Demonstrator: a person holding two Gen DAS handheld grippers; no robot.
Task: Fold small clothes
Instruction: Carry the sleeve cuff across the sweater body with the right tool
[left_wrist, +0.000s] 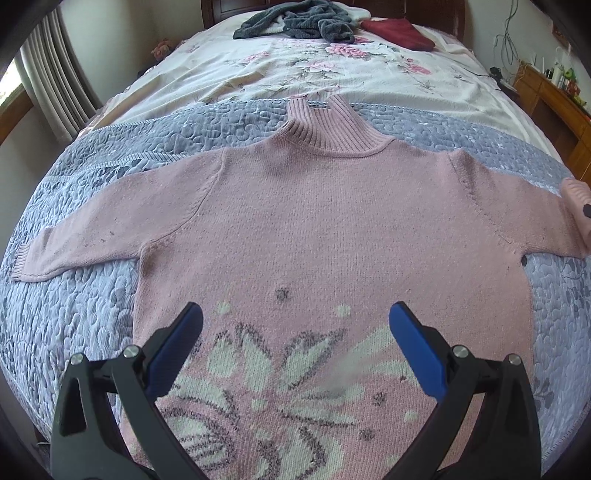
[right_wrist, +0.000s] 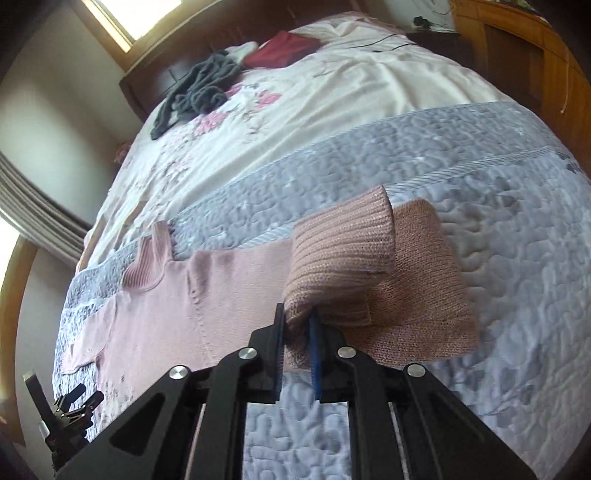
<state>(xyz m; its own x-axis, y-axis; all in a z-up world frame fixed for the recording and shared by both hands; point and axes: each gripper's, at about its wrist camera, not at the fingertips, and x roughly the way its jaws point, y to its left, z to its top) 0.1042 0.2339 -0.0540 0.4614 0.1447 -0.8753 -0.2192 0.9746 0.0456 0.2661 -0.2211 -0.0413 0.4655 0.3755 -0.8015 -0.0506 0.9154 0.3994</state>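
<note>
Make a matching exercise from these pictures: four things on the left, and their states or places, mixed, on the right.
1. left gripper
2. right gripper
3. grey fleece garment
4. dark red folded cloth

a. folded, near headboard
b. open above pink knitted sweater
c. crumpled heap
d. shut on ribbed sleeve cuff

Pairs: 1-b, 2-d, 3-c, 4-a

The sweater (left_wrist: 332, 221) lay flat on the quilt (left_wrist: 74, 332), collar (left_wrist: 328, 129) toward 12 o'clock, sleeves extended toward 9 and 3 o'clock. The left claw (left_wrist: 295, 317) stood over the hem at 6 o'clock. The right claw (right_wrist: 297, 317) sat at the 3 o'clock sleeve cuff (right_wrist: 340, 258). A crumpled garment (left_wrist: 299, 20) lay near the headboard (left_wrist: 221, 7) at 12 o'clock.
</note>
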